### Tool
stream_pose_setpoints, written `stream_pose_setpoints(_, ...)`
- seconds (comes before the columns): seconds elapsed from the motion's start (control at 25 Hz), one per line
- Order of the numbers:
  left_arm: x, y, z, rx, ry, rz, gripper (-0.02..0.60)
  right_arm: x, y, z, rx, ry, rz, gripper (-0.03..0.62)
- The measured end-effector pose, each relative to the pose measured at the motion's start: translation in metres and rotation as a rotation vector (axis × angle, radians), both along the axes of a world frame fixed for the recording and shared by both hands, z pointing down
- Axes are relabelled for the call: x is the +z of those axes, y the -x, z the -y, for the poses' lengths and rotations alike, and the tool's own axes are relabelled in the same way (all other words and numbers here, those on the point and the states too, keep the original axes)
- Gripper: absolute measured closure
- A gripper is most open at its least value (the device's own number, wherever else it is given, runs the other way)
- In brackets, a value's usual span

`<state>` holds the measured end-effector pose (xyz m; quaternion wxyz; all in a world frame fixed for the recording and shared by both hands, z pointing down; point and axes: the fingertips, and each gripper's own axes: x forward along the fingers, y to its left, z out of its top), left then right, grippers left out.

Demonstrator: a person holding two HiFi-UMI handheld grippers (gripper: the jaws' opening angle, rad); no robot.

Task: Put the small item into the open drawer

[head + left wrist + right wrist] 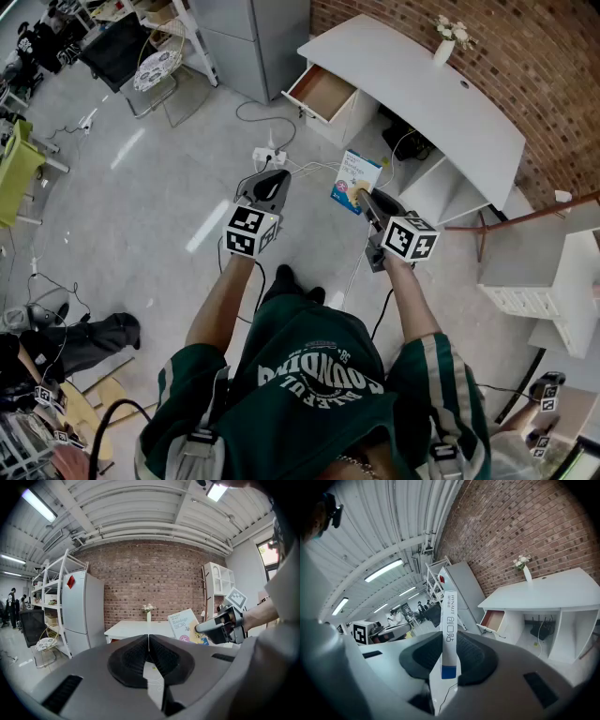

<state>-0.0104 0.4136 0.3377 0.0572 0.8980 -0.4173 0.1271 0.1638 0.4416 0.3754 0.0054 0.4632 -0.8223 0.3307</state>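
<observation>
Brick-walled room: my right gripper [372,204] grips the box [357,180], well short of the open drawer [322,92]; left gripper [266,186] clenched, empty. Delivery not yet done.

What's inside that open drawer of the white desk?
Only the drawer's bare brown bottom shows, nothing on it. Its back end is hidden under the desk top.

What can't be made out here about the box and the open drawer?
Drawer: rear part, head view, covered by the desk top.
Box: broad faces, right gripper view, turned edge-on in the right gripper.
Box print, head view: too small to read.
</observation>
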Motion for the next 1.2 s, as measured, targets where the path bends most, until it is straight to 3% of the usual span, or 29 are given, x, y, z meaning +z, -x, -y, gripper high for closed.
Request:
stream_pose_setpoints(0.36,-0.001,0.0,0.001,-0.001,0.0,-0.007,0.561,-0.009,-0.002,0.0,0.019,-0.068,-0.007,0.482)
stream_pose_setpoints(1.2,0.001,-0.015,0.016,-0.017,0.013,-0.018,0.561,0.002,-0.005,0.011,-0.013,-0.015,0.046,0.484)
